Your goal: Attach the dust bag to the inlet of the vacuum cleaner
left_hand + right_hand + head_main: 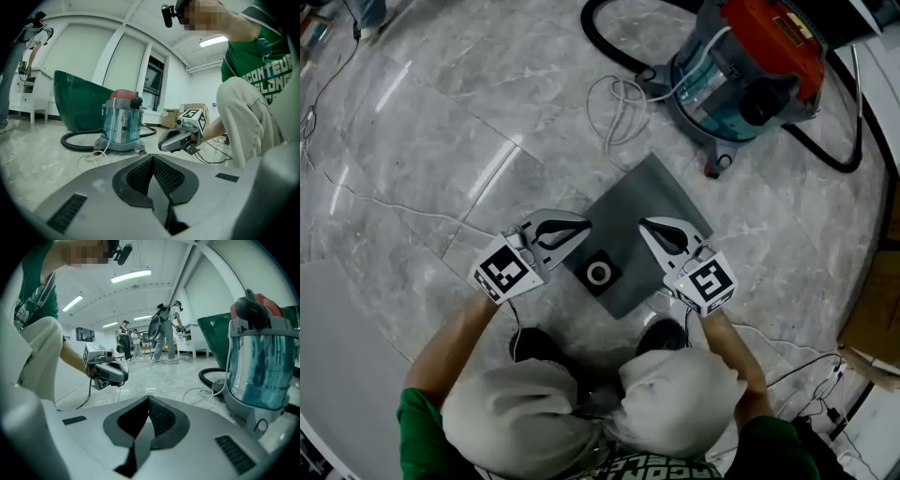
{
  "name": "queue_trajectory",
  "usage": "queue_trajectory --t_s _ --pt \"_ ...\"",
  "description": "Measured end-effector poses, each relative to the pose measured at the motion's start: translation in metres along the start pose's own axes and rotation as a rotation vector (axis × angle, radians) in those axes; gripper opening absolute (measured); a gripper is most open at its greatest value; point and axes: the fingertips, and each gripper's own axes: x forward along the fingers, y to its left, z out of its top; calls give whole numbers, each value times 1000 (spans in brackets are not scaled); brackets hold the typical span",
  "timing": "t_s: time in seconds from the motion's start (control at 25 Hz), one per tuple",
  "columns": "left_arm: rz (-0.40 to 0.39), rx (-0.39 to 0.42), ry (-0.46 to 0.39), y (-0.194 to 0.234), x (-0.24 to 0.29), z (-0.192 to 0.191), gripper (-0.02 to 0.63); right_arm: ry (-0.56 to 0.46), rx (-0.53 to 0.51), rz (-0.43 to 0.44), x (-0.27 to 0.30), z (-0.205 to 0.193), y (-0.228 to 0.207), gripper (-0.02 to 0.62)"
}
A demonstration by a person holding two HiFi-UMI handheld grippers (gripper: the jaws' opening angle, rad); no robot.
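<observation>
Currently, left gripper (581, 228) and right gripper (647, 227) are both clenched on nothing, flanking the grey dust bag (647, 192), which lies flat on the floor (441, 141) at frame centre. Vacuum (750, 66), upper right: lid label (792, 28) unreadable, clear tank (712, 89) contents indiscernible.

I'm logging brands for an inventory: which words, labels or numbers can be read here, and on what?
"...ONTEUR" above "...ELON...": white print on the green shirt, partly cut off.
Label on the vacuum cleaner lid: too small to read.
Cubes on the left gripper and right gripper: square markers only, no words.
</observation>
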Motion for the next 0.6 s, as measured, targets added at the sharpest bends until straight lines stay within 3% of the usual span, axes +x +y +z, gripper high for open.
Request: queue_trajectory --t_s 0.4,0.6 --pt "45 -54 61 -44 -14 -84 5 87 -74 162 25 -78 102 9" --pt "38 -66 103 -65 -18 -113 5 181 -156 214 34 -123 138 11"
